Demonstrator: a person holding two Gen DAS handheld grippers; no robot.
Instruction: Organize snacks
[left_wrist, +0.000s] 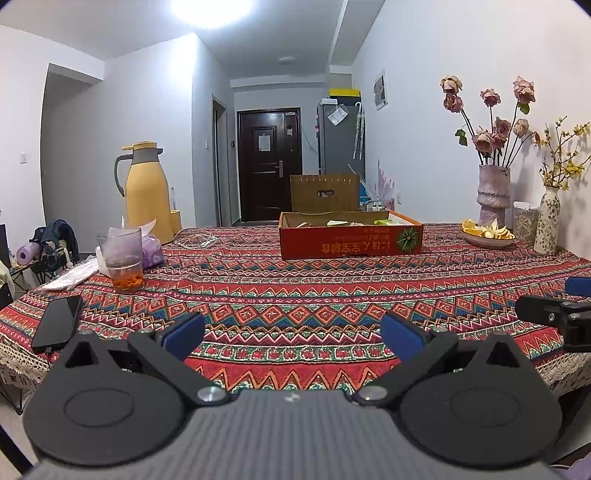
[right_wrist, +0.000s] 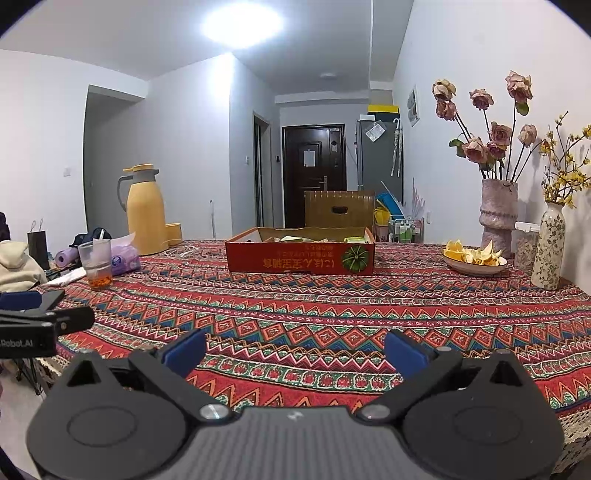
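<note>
A shallow red cardboard box (left_wrist: 351, 242) with several snack packets inside sits at the far middle of the patterned tablecloth (left_wrist: 295, 288); it also shows in the right wrist view (right_wrist: 300, 258). My left gripper (left_wrist: 293, 334) is open and empty over the near table edge, well short of the box. My right gripper (right_wrist: 295, 350) is open and empty, level with the left one. Each gripper shows at the edge of the other's view, the right gripper (left_wrist: 554, 314) and the left gripper (right_wrist: 40, 321).
A yellow thermos jug (left_wrist: 146, 192), a glass with orange bits (left_wrist: 122, 258), a purple tissue pack (left_wrist: 151, 247) and a black phone (left_wrist: 57, 326) are on the left. A bowl of orange peel (left_wrist: 487, 234) and two flower vases (left_wrist: 495, 195) stand at the right.
</note>
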